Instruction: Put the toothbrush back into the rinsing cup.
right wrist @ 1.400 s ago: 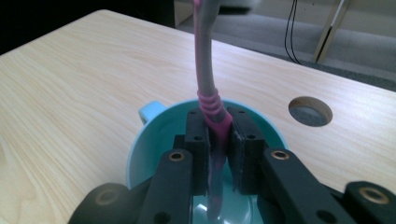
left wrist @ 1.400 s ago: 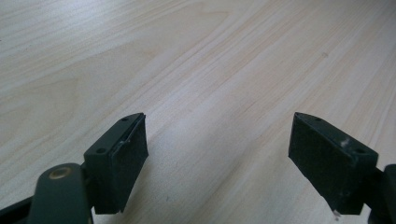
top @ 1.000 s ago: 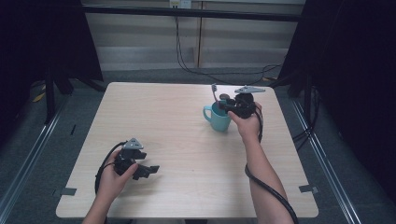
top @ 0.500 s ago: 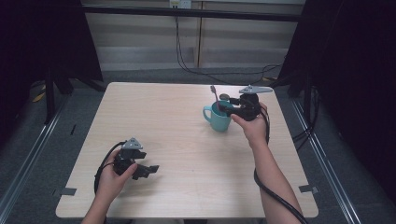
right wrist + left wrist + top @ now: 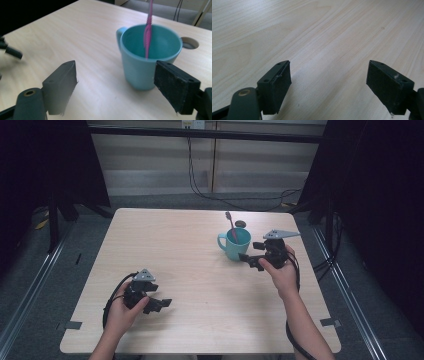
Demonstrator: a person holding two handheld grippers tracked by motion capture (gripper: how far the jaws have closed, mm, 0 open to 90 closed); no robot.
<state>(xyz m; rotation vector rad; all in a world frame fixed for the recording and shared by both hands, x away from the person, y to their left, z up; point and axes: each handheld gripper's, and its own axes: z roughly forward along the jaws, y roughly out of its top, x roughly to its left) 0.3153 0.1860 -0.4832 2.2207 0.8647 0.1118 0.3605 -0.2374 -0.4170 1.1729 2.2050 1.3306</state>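
Your right tool (image 5: 248, 260) is sitting just beside the teal mug (image 5: 235, 245), on the side away from its handle, and its jaws have just been opening; they are now standing spread with nothing between them. The mug is standing upright on the desk (image 5: 190, 270), toward the far right, with the pink toothbrush (image 5: 148, 30) leaning inside it, its top sticking up above the rim. In my judgement the main risk is clipping: the near jaw is staying close to the mug wall, so a sideways swing could be nudging the mug over or tipping the toothbrush out. Your left tool (image 5: 159, 303) is resting low at the near left of the desk, jaws wide apart over bare wood, well away from the mug. A small round hole (image 5: 189, 42) is sitting in the desk just behind the mug; nothing else is blocking your path.
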